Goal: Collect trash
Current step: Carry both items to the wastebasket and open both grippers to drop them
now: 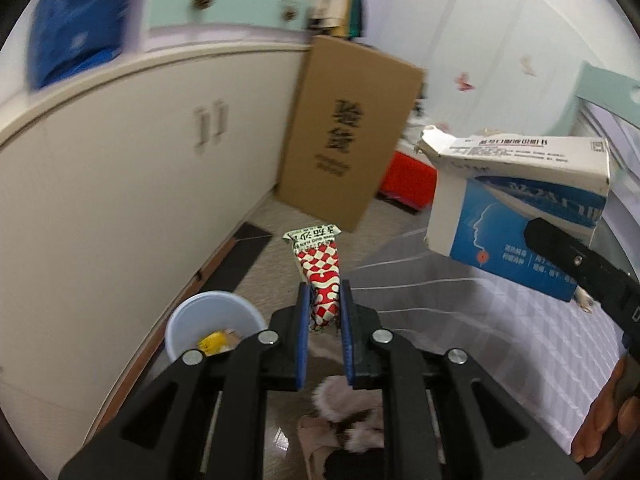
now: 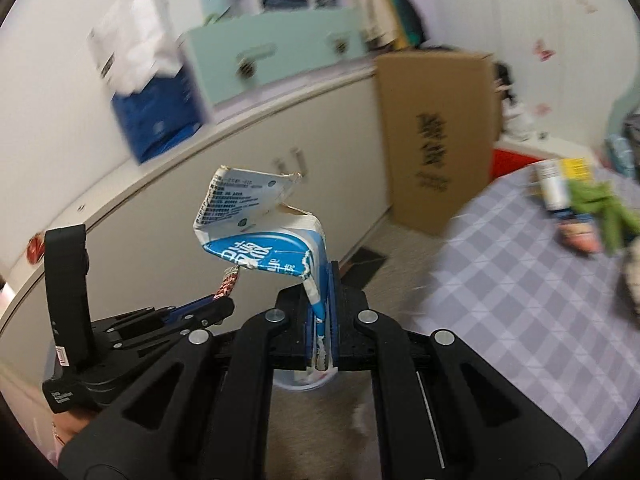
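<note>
Left wrist view: the left hand-held gripper point(image 1: 325, 300) pinches a red-and-white wrapper point(image 1: 320, 268) above the floor, a pale bin point(image 1: 180, 320) (some scraps inside) just to its left. The right hand-held gripper point(image 2: 320, 276) clamps a torn blue-and-white carton point(image 2: 260, 220), held up beside the checked bed point(image 2: 520, 280).

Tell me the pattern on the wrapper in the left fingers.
Red-and-white wavy checker pattern on the wrapper; clearest in the left wrist view.
</note>
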Available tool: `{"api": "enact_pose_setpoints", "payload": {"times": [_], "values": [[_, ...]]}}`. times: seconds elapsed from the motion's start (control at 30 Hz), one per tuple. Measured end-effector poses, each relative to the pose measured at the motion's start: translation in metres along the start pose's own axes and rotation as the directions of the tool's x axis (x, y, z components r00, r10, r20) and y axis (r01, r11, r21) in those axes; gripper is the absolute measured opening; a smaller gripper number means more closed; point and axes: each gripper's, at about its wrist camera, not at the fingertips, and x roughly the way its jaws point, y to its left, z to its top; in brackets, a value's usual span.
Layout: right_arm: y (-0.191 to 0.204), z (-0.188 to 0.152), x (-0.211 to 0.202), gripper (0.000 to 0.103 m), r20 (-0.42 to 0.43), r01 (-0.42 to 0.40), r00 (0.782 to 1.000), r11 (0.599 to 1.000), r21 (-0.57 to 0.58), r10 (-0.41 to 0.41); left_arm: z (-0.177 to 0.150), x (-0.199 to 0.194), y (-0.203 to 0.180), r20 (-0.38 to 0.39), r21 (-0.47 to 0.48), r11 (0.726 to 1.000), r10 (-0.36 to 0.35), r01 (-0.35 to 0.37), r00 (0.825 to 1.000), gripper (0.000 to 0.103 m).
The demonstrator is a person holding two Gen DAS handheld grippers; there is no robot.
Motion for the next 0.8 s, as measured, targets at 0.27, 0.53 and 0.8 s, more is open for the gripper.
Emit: {"api": "enact_pose_setpoints", "payload": {"times": [0.27, 0.53, 0.8], "values": [[0.055, -0.014, 0.112, 0.006, -0.130, -0.088, 0.988, 0.995, -0.040, 0.082, -0.006, 0.031, 0.100, -0.059, -0.132, 0.986, 0.100, -0.107, 0.993, 0.013], [0.063, -0.052, 0.217, 0.060, -0.259, -0.068, 0.964, 0.997, -0.044, 0.054, -0.013, 0.077, 0.153, -0.144, -0.165, 0.967, 0.170, -0.193, 0.975, 0.013], [0.044, -0.078, 0.235, 0.062, -0.329, -0.033, 0.944, 0.999, -0.013, 0.027, -0.025, 0.111, 0.161, -0.208, -0.167, 0.965, 0.168, -0.204, 0.964, 0.013]]}}
